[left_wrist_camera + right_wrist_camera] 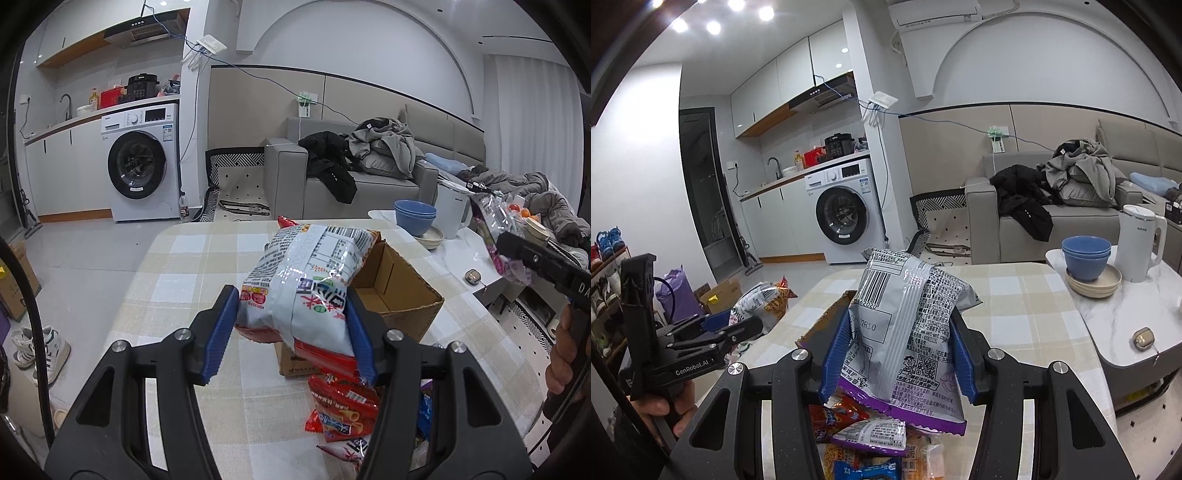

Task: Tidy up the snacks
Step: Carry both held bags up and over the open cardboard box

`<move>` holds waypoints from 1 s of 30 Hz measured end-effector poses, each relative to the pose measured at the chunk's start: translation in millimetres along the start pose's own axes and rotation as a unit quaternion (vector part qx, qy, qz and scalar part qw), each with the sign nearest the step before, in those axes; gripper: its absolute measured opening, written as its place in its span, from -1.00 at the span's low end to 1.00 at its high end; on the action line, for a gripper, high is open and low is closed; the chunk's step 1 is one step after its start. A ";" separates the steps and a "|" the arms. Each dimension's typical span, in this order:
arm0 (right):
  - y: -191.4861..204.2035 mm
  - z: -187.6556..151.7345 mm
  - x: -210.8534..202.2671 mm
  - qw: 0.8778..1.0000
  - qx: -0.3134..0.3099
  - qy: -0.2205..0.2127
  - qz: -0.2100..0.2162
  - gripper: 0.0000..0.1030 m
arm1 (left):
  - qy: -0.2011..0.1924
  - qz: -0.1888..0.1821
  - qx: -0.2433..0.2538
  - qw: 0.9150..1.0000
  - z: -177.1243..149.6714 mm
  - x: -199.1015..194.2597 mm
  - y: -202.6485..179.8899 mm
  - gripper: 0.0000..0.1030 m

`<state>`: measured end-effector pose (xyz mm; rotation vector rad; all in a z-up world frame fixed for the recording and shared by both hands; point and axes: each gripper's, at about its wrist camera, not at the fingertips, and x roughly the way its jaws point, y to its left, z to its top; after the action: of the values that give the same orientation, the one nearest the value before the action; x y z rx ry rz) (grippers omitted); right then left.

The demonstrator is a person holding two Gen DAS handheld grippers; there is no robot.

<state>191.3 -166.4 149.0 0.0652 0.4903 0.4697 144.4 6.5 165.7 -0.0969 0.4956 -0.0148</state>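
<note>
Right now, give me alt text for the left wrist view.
The left claw grips a white crinkly plastic snack bag above an open brown cardboard box on a beige checked tablecloth, with red snack packets below.

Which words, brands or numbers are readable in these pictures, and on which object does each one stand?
"GenRobot.AI": side of the left gripper.
"DA", cut off: side of the right gripper.
"62020", "2R10": purple-edged snack bag.
Print on the white-and-red snack bag, washing machine and white kettle: too small or blurred.

Held snack bags hide most of the cardboard box [399, 291] and the loose packets [864, 435].
</note>
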 end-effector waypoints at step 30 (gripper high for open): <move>5.0 -18.6 117.6 0.994 -0.065 0.093 -0.006 0.00 | 0.056 -0.020 0.014 0.998 8.3 142.9 -2.9 0.05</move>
<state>272.0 -110.1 81.9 -0.1085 0.6401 0.4966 274.1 -1.0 105.6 -0.0796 0.6046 -0.0667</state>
